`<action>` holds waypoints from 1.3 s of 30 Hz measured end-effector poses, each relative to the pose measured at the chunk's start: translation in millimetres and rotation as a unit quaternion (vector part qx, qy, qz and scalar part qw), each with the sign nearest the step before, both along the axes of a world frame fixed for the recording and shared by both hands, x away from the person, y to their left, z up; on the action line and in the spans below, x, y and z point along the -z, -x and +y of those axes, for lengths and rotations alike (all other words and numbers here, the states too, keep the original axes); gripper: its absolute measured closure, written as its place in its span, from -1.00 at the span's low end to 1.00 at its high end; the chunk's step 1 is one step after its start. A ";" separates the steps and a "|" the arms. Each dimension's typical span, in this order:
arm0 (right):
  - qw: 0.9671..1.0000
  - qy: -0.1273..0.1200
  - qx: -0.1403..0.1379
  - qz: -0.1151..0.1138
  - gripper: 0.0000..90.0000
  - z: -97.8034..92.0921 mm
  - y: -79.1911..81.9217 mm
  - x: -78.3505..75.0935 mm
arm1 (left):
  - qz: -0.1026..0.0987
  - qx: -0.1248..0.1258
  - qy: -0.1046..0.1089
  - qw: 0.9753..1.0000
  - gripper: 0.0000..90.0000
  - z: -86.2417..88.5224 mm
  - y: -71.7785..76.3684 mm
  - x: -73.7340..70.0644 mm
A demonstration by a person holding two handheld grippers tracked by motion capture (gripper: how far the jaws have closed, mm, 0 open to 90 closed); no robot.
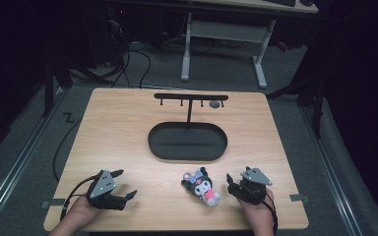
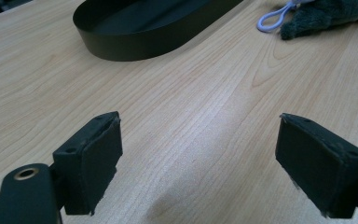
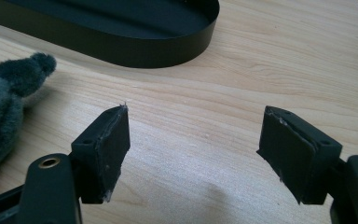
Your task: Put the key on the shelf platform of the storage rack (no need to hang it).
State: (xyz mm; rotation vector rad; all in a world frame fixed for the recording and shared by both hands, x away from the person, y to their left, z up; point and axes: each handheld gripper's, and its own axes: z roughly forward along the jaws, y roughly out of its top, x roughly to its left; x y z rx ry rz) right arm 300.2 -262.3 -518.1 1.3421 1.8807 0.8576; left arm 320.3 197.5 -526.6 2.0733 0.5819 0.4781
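Note:
A small plush toy [image 1: 202,187], dark grey with pink and white parts, lies on the wooden table [image 1: 118,123] near its front edge. My left gripper [image 1: 126,183] rests at the front left with its jaws wide apart and nothing between them. My right gripper [image 1: 230,184] sits just right of the toy, also open and holding nothing. In the left gripper view the gripper [image 2: 198,158] faces bare wood, with the plush toy [image 2: 326,14] and its pale loop [image 2: 272,18] at the top right. In the right gripper view the gripper [image 3: 193,149] has the toy's grey ear [image 3: 23,70] to its left.
A black oval tray [image 1: 152,142] lies at the table's middle, and a black T-shaped hook rack [image 1: 191,97] rises from its far side. A small round item [image 1: 215,103] hangs on the rack. The tray's wall [image 2: 135,44] [image 3: 144,49] stands ahead of both grippers.

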 end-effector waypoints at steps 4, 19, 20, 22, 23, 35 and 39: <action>1.000 -0.004 0.001 -0.002 -0.45 -0.7 1.2 -0.4 | 0.001 0.000 0.001 1.000 -0.65 -0.2 -0.4 0.1; 1.000 -0.012 0.011 -0.013 -0.43 -1.4 2.9 -3.5 | 0.002 -0.004 0.005 1.000 -0.65 1.1 -0.6 -0.2; 1.000 -0.010 0.012 -0.007 -0.41 -1.2 3.1 -4.5 | 0.002 -0.004 0.006 1.000 -0.65 1.2 -0.8 -0.2; 1.000 -0.009 0.012 0.000 -0.39 0.6 4.6 -7.2 | 0.001 -0.005 0.009 1.000 -0.65 1.5 -0.7 -0.2; 1.000 -0.007 0.007 -0.002 -0.39 1.2 5.5 -8.6 | -0.001 -0.006 0.010 1.000 -0.65 1.8 -0.5 -0.1; 0.999 -0.017 0.012 0.041 -0.63 7.7 1.5 -19.3 | -0.014 -0.007 0.031 0.999 -0.66 6.4 2.4 -0.8; 0.998 -0.020 0.014 0.056 -0.61 10.0 -1.2 -17.6 | -0.014 -0.007 0.033 0.999 -0.66 6.8 2.5 -0.9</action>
